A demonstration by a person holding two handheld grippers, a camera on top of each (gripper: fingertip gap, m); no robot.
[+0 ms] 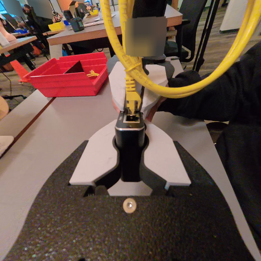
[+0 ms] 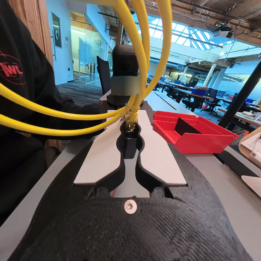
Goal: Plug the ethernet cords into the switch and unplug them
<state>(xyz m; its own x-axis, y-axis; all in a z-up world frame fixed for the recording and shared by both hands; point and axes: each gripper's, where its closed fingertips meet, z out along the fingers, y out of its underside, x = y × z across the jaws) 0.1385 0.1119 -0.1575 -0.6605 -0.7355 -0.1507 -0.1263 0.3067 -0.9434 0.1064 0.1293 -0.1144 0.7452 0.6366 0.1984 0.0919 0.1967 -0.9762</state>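
Observation:
My left gripper (image 1: 130, 124) is shut on a small black switch (image 1: 130, 141) and holds it above the grey table (image 1: 63, 127). One empty port (image 1: 132, 118) faces up. Just beyond it, a yellow ethernet plug (image 1: 132, 97) points down into the switch; I cannot tell how deep it sits. My right gripper (image 2: 132, 120) faces the left one and is shut around that plug (image 2: 131, 122), with the switch (image 2: 130, 146) between its fingers. It also shows in the left wrist view (image 1: 132, 104). The yellow cable (image 1: 183, 93) loops overhead, bundled with a tie.
A red bin (image 1: 67, 79) with a dark divider and a yellow tie (image 1: 92, 74) stands on the table beside the grippers; it also shows in the right wrist view (image 2: 190, 135). A person's black sleeve (image 1: 211, 91) reaches in. Desks and chairs stand behind. One gripper's finger ends stand about 5 cm off the other's.

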